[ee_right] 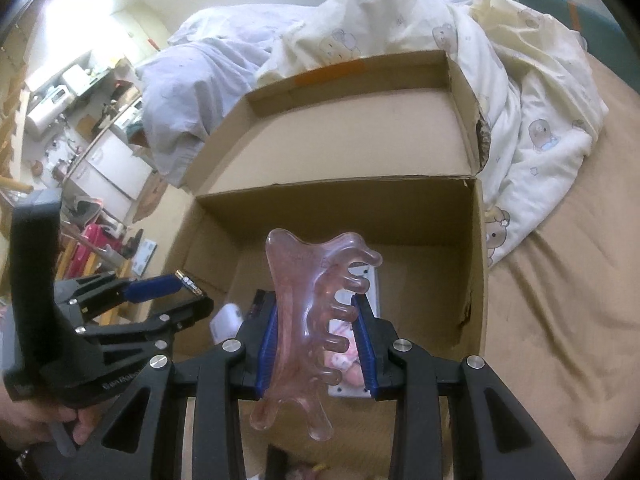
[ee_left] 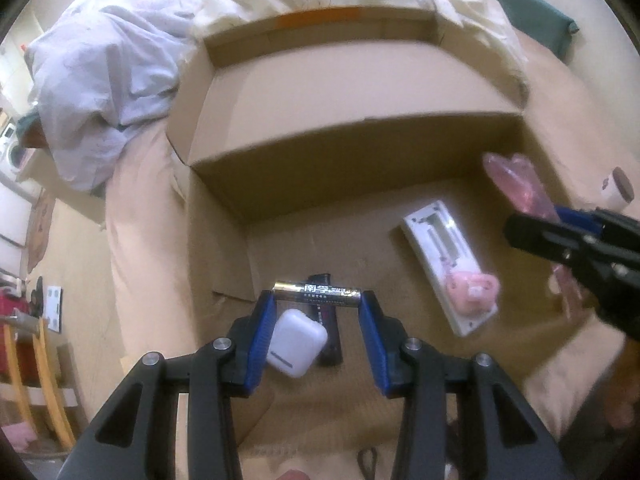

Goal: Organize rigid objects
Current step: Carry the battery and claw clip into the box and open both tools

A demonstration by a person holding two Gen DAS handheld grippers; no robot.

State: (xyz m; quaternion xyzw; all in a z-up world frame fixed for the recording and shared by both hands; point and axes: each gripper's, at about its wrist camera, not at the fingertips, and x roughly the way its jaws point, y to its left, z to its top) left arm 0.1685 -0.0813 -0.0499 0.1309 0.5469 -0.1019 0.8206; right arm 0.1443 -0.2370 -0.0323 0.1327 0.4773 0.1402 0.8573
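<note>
My left gripper [ee_left: 318, 300] is shut on a black and gold battery [ee_left: 317, 294], held crosswise between its blue pads above the open cardboard box [ee_left: 224, 200]. My right gripper [ee_right: 316, 312] is shut on a translucent pink comb-shaped massage tool [ee_right: 316, 320], held over the box. On the box floor lie a white earbud case [ee_left: 296, 342], a black flat item [ee_left: 330, 344] and a white panel [ee_left: 444, 264] with a pink figure [ee_left: 474, 288] on it. The right gripper also shows in the left wrist view [ee_left: 532, 216], and the left one shows in the right wrist view [ee_right: 188, 284].
The box stands on a bed with a tan sheet [ee_right: 568, 300]. Its lid [ee_left: 352, 96] lies open at the back. A white and cream bear-print duvet [ee_right: 520, 92] is bunched behind and to the right. Shelves and clutter [ee_right: 80, 120] are at far left.
</note>
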